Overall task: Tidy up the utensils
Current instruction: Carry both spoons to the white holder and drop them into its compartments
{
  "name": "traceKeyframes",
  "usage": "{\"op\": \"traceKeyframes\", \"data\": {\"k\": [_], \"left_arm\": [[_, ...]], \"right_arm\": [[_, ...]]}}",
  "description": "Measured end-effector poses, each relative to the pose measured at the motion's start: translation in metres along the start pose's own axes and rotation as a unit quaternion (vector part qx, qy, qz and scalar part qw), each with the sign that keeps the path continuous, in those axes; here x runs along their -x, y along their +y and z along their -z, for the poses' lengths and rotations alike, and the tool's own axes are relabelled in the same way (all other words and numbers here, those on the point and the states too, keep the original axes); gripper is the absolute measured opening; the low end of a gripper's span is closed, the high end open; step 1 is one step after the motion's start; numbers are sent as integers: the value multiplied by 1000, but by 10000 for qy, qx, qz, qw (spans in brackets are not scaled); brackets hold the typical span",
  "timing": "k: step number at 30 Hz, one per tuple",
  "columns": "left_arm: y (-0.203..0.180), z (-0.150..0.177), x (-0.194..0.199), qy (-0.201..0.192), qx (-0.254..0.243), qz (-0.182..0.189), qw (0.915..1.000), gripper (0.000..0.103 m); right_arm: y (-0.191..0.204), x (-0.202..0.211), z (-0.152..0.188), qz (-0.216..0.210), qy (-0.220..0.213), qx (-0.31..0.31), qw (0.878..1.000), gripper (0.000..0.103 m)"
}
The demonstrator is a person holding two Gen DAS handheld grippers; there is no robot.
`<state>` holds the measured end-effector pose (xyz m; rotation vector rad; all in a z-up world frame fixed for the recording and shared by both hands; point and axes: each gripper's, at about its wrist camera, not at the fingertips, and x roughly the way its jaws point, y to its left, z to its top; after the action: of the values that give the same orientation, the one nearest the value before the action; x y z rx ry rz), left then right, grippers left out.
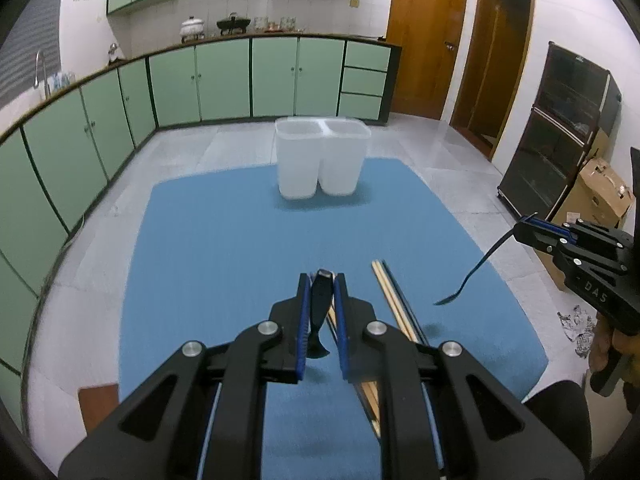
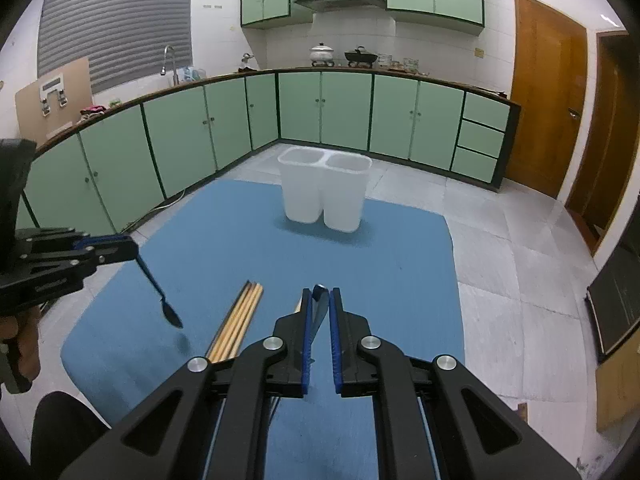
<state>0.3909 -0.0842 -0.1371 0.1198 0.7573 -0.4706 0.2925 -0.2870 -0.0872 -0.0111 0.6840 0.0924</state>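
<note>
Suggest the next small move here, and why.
Probably carry both spoons forward toward the twin-compartment white holder: each hand-held gripper, left and right, is shut on a dark spoon above the blue mat, and the holder looks empty.

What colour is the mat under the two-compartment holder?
Blue; the mat shows best in the right wrist view.

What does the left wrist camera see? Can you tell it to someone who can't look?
The left gripper holds a black spoon above a blue mat; chopsticks lie beside it. Ahead stands a white two-cup holder.
</note>
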Motion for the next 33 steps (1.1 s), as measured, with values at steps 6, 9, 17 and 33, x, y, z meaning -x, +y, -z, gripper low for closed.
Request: {"op": "traceKeyframes", "data": {"k": [6, 9, 17, 33], "left_arm": [[-6, -51, 1, -276, -210, 46, 9994, 11], [-7, -87, -3, -494, -263, 77, 9984, 11], [1, -174, -39, -940, -190, 53, 9954, 11], [18, -199, -186, -617, -15, -159, 9980, 11]], "right_arm": [[0, -6, -55, -68, -77, 193, 9998, 8], [-3, -17, -92, -11, -152, 291, 9995, 8], [-24, -70, -181, 142, -285, 147, 9994, 8], [-58, -229, -194, 255, 215, -3, 9994, 7]]}}
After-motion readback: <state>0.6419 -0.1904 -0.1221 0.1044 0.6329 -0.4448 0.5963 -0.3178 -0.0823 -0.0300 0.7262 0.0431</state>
